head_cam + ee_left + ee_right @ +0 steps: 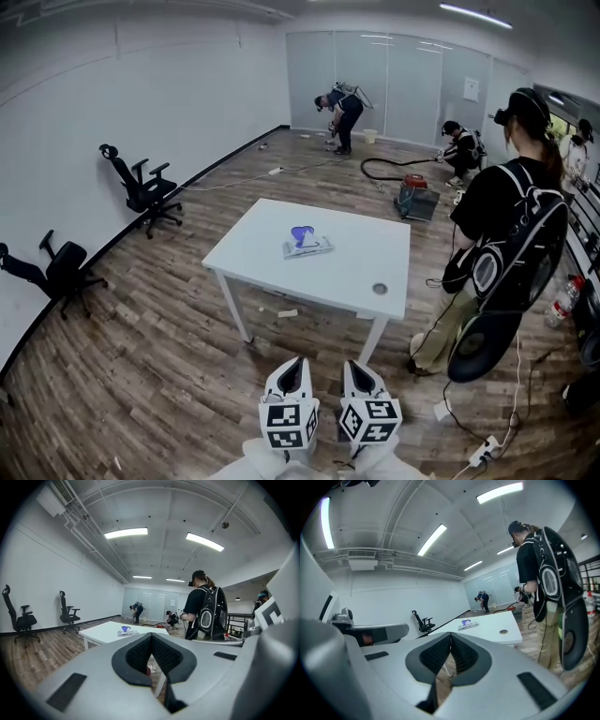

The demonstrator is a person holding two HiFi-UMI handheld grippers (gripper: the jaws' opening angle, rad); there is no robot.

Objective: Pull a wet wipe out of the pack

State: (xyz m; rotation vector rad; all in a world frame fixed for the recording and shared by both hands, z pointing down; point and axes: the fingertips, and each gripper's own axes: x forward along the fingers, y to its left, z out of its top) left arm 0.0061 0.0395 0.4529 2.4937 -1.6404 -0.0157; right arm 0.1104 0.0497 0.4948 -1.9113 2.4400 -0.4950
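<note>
My left claw (294,366) and right claw (357,368) — both pressed together, empty — hang well short of the wipe pack (307,247) on the white bench (361,267).

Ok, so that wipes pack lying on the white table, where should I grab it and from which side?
Probably the bluish piece standing up from the flat pack: it is the only raised part, so come from above and pinch it across. Whether it is a flap or a wipe is too small to tell.
</note>
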